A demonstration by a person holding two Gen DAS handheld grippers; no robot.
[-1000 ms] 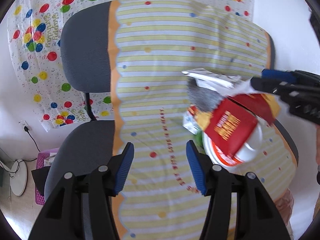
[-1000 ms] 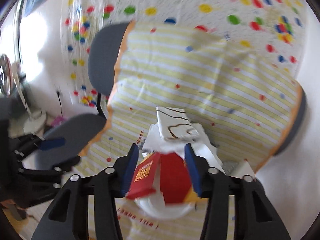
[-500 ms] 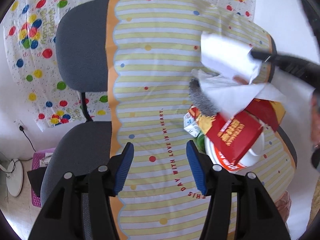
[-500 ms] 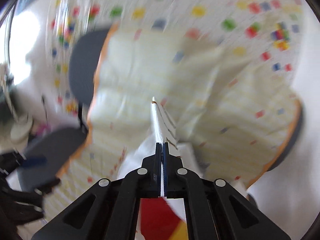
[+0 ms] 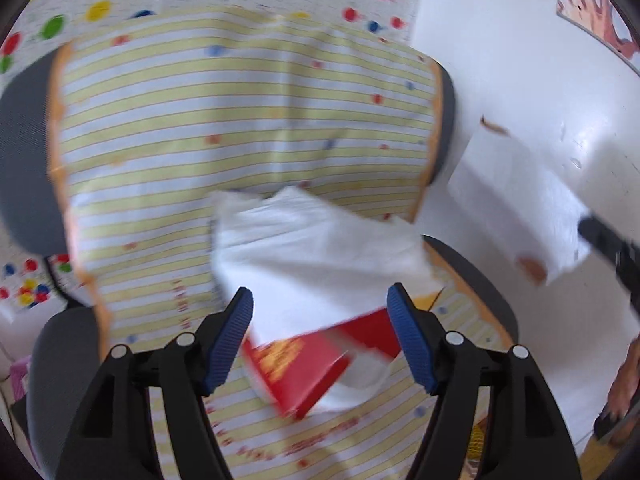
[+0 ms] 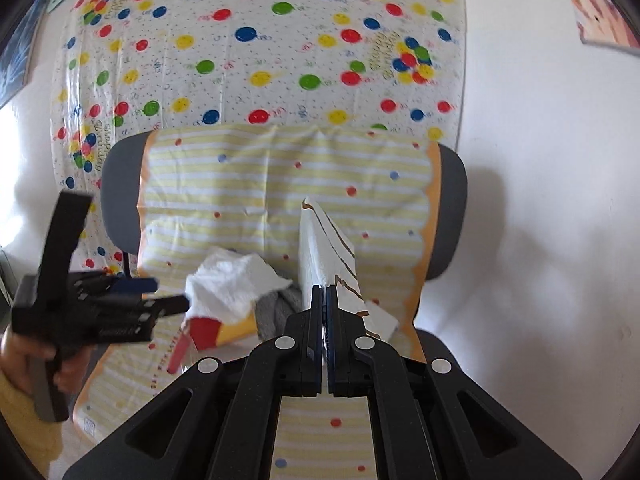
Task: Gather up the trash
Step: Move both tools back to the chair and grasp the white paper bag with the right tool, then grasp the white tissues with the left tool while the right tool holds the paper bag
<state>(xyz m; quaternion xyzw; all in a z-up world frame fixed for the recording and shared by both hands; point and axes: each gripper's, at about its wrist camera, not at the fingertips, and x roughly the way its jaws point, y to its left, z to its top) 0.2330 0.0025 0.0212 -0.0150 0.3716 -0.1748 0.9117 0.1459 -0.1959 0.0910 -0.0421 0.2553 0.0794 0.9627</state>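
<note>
**Right gripper has its napkin, left one is lined up on the rest of the pile**

Quick rundown of where the trash pickup stands. The right gripper [image 6: 324,300] is clamped tight on a flat white paper napkin with a brown squiggle print [image 6: 326,248], pinched by its lower edge so the sheet stands up edge-on between the jaws. From the left wrist view you can see that same sheet held up off to the right, clear of the chair and in front of the white wall [image 5: 512,60].

What's left sits on the grey office chair draped with a yellow-striped paper cover [image 6: 280,184]: a crumpled white tissue [image 5: 316,248] lying on top of a red cardboard fast-food carton [image 5: 296,376], with what looks like a white cup or lid under that (too blurry to be sure).

The left gripper [image 5: 320,336] has just been spreading its blue-padded jaws and holds nothing. The bit that matters: the pile is straight ahead and slightly below it, with the carton's upper edge showing right between the two pads and the tissue just past the tips. The carton's long side runs roughly across the jaw gap, tilted down to the right. So the left hand is clearly the nearer one, and the right is busy anyway. I'd guess the next grab is tissue or carton, and a tissue-only pinch might leave the carton behind.
</note>
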